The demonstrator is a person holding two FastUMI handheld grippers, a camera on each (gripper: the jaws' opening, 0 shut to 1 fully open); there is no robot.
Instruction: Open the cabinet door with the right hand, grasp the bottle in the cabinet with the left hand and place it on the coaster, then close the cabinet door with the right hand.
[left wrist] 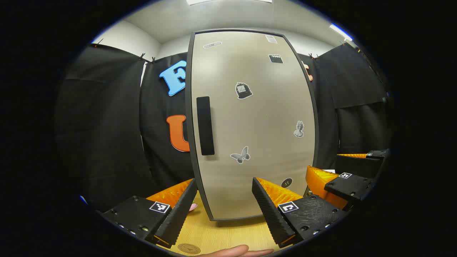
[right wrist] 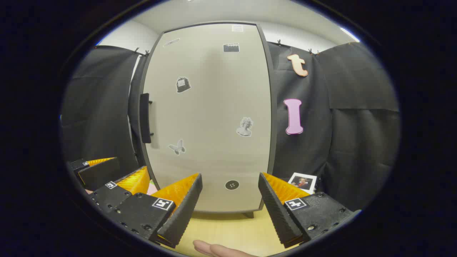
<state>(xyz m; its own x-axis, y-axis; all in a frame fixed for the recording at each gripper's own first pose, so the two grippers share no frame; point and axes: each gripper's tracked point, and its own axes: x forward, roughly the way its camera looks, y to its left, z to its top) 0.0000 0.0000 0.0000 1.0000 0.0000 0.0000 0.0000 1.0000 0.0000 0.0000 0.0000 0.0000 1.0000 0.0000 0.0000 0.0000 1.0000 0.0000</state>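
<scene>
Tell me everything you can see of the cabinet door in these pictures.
The cabinet door is a tall, flat, pale beige panel in a thin dark frame, smooth and matt. It is shut, upright, and stands above the wooden table. A long black handle is fixed upright near its left edge. Small stickers dot it, among them a butterfly and a bust. Nothing touches it; both hand-held grippers are open in front of it.

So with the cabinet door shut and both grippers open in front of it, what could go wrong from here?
The handle sits at the door's left edge, so the right gripper must reach left, where the left gripper waits; they might collide. The swinging door could also hit the left gripper.
</scene>
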